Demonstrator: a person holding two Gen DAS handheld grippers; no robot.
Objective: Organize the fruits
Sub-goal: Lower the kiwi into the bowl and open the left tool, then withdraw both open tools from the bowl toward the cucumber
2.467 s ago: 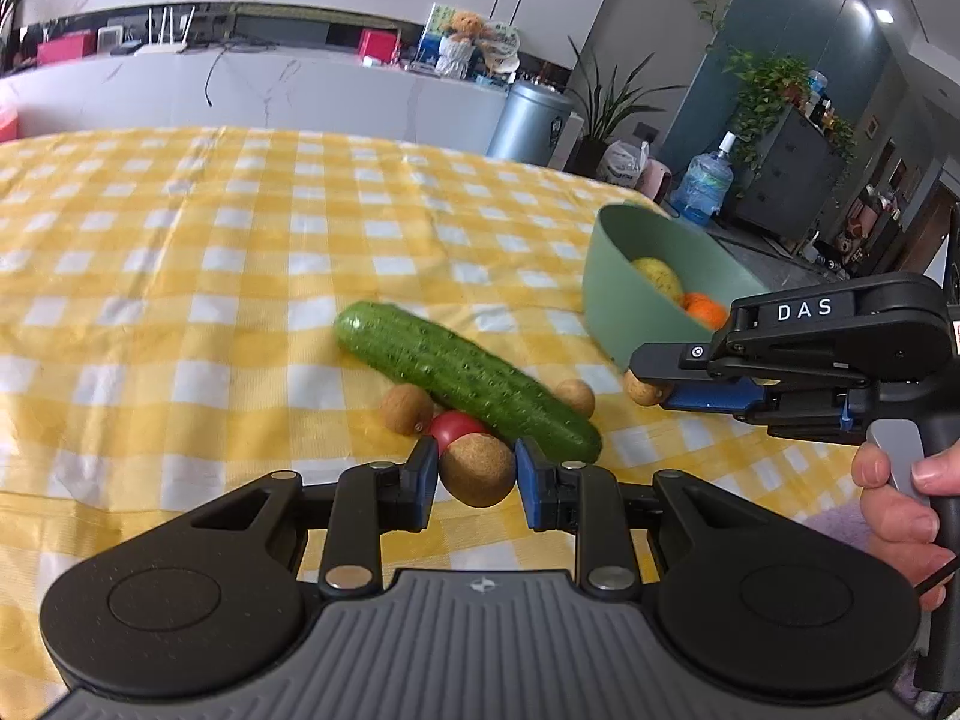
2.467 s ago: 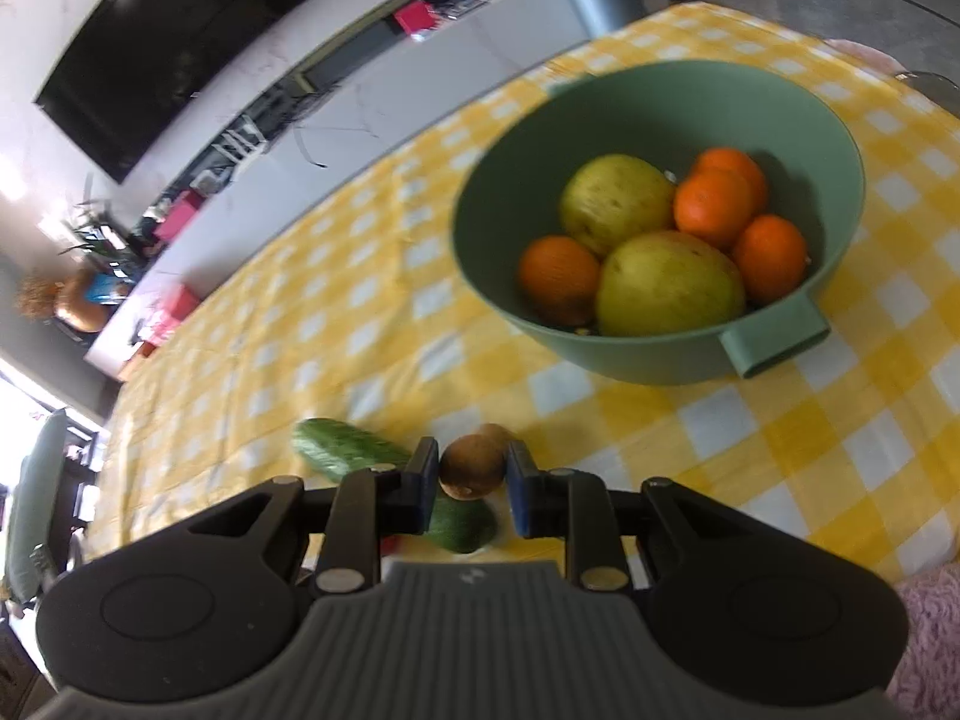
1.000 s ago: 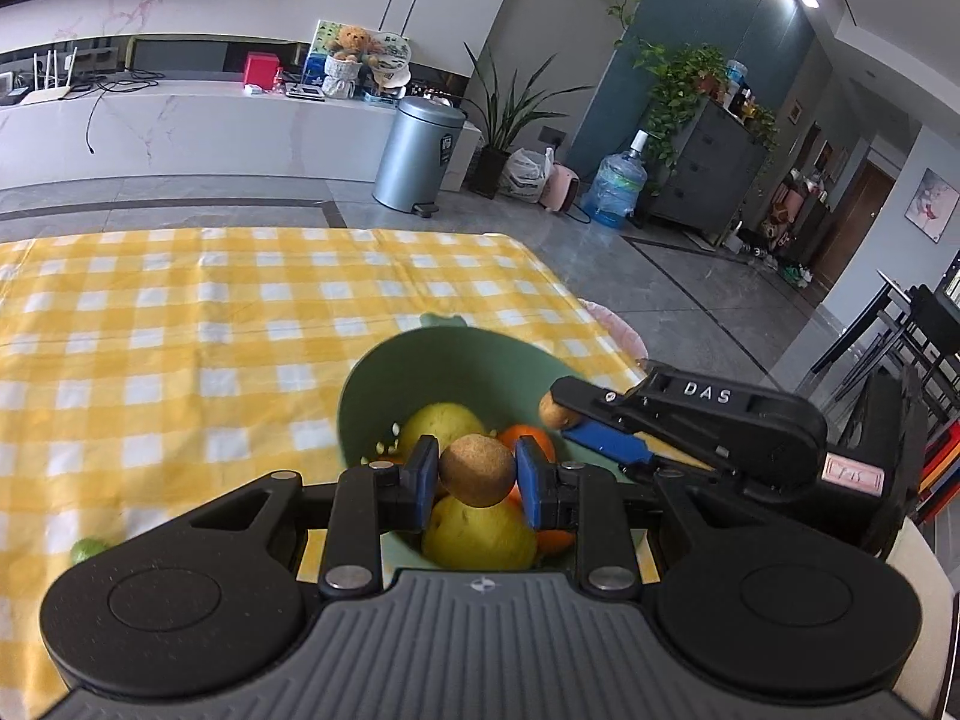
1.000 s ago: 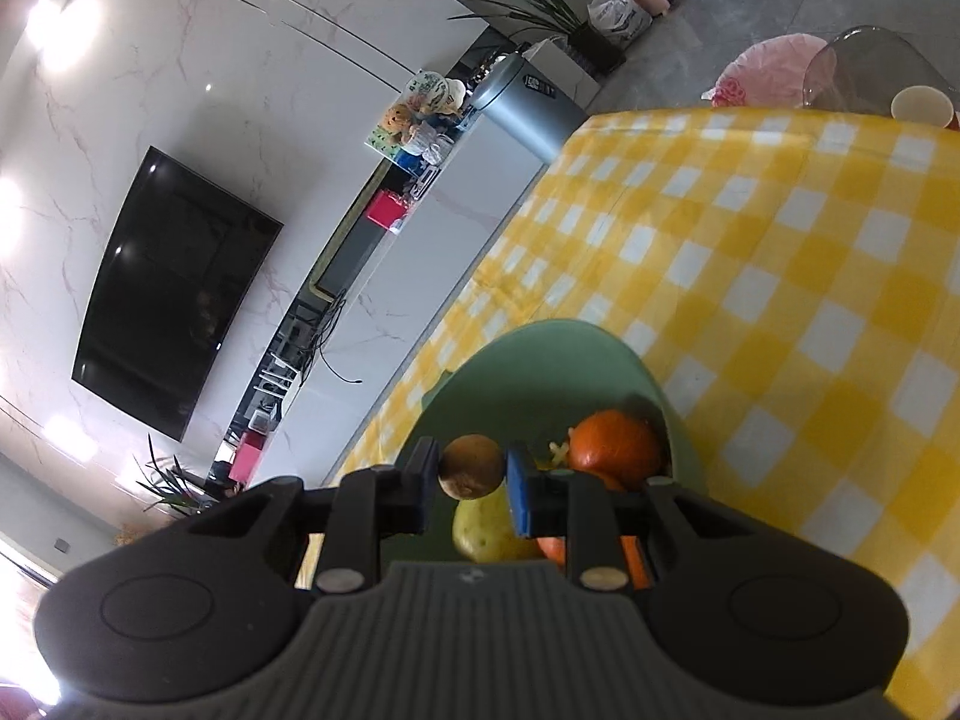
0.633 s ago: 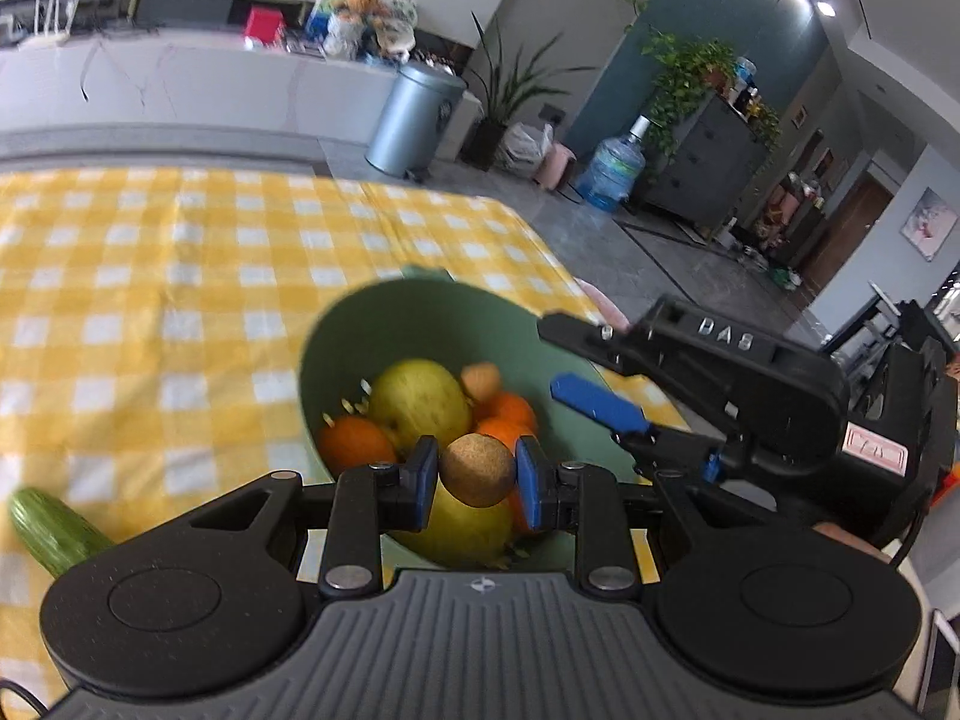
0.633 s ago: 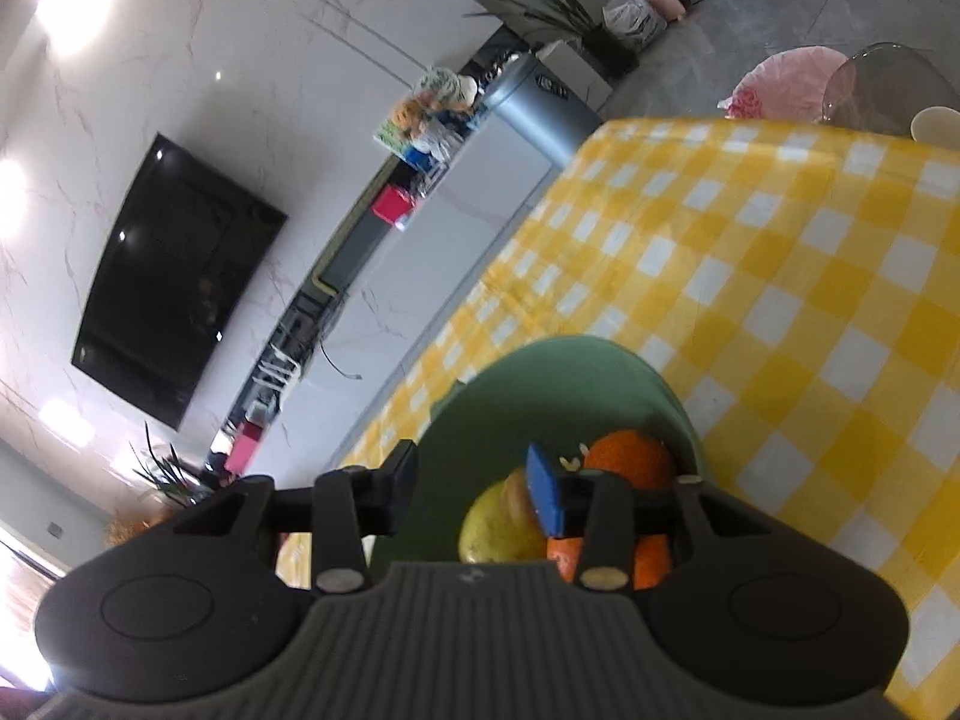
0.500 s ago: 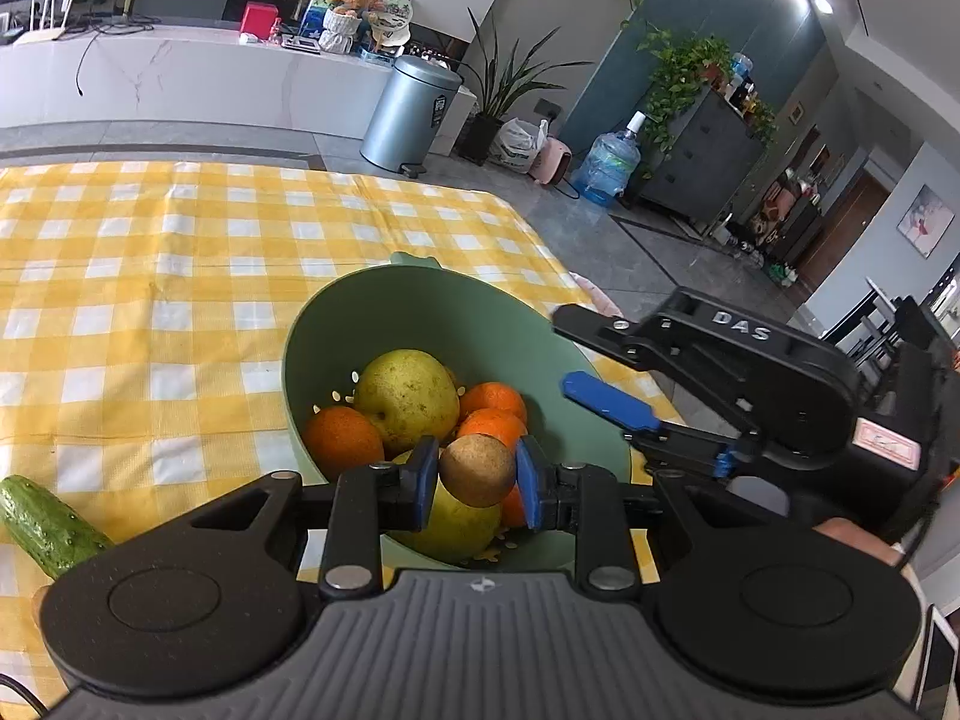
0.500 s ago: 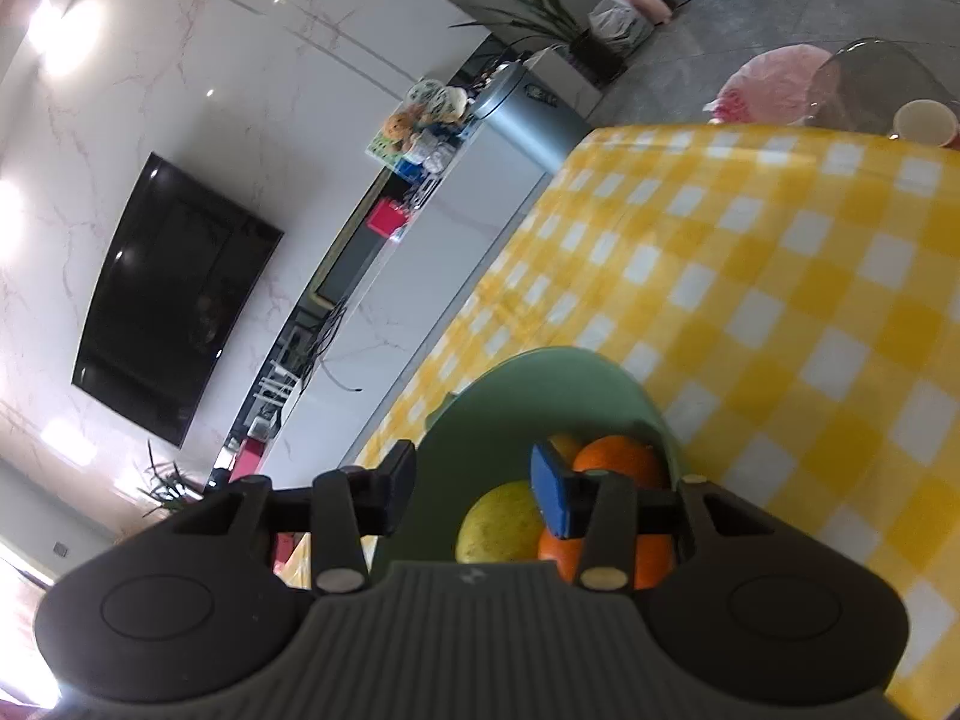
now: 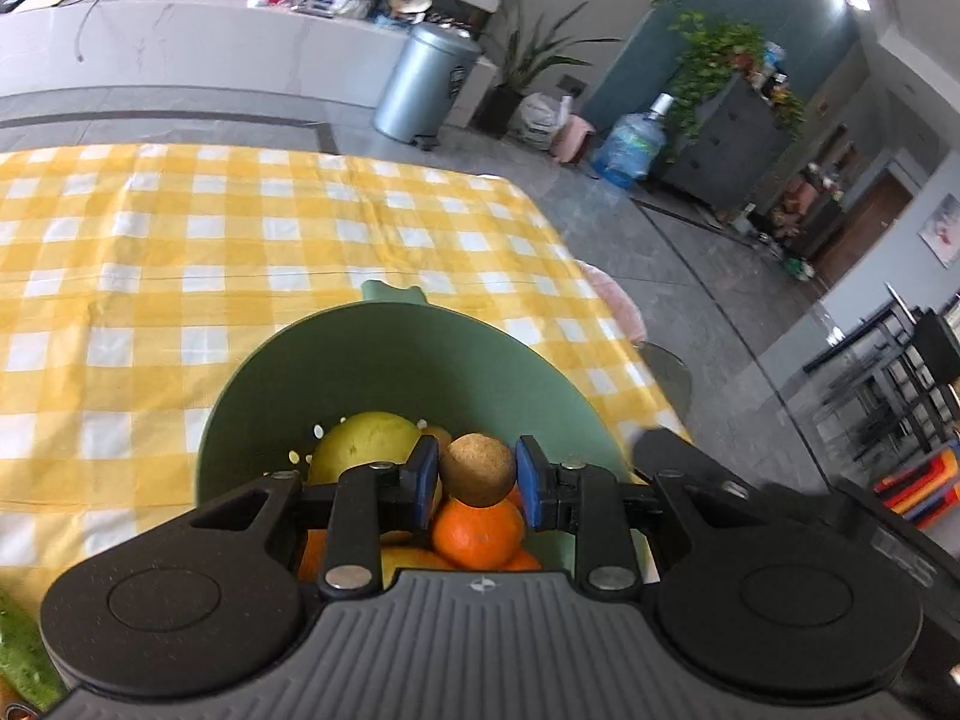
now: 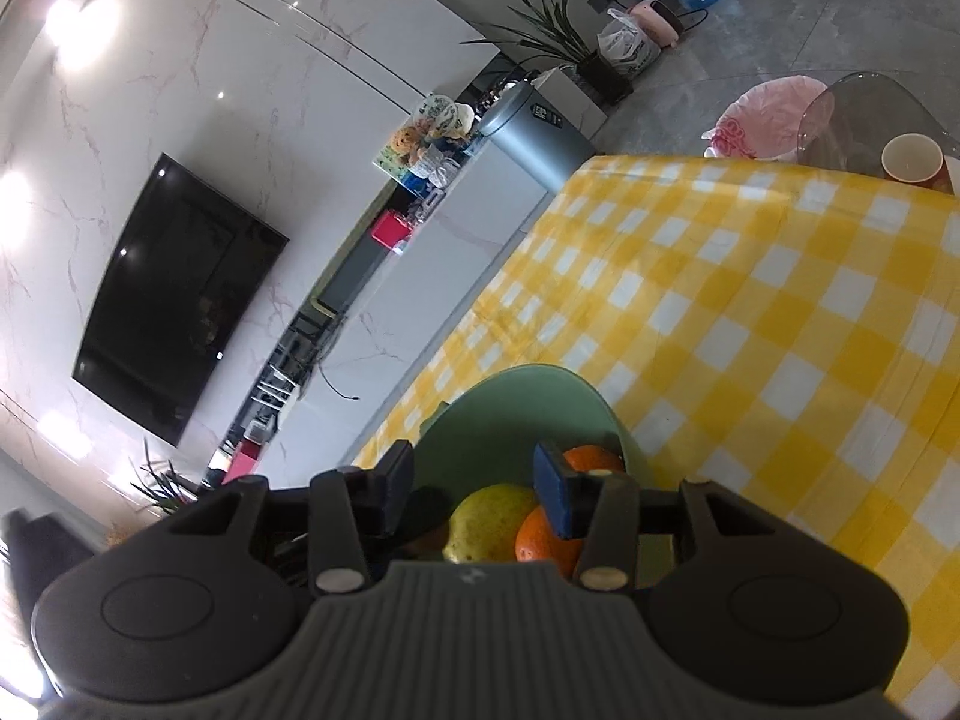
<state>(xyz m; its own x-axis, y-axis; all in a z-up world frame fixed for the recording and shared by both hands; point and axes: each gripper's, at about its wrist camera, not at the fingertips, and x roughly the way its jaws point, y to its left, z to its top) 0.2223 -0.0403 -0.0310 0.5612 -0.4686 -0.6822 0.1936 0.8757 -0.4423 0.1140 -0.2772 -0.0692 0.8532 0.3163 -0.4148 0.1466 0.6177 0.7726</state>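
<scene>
Yellow-and-white checked cloth [image 9: 180, 252] covers the table, and on it, closest to both cameras, stands a green bowl [image 9: 384, 360] with a small tab handle on its far rim. Over its near side the left gripper [image 9: 477, 474] has its blue pads pressed tight against a small round brown fruit [image 9: 478, 469], rough and matt like a kiwi, held just above the pile. Directly beneath it lies an orange [image 9: 477, 531], bright and glossy, with a large yellow-green pear-like fruit [image 9: 366, 441] beside it to the left and further oranges partly hidden behind the gripper body. From the right wrist view, the right gripper [image 10: 474, 483] hangs over the same bowl [image 10: 528, 396] with its jaws parted and nothing between them; the yellow-green fruit [image 10: 489, 519] and an orange [image 10: 591, 459] show below and behind its pads. Part of the right gripper's black body [image 9: 780, 498] crowds the bowl's right rim in the left view. At the lower left edge a green cucumber [image 9: 21, 654] lies on the cloth. Beyond the bowl the cloth runs bare to the far table edge. On the right, the table's edge lies close to the bowl, with a paper cup [image 10: 912, 159] near the far corner. Farther off are grey floor, a metal bin [image 9: 423, 81], a water bottle [image 9: 630, 147] and a wall television [image 10: 174, 300].
</scene>
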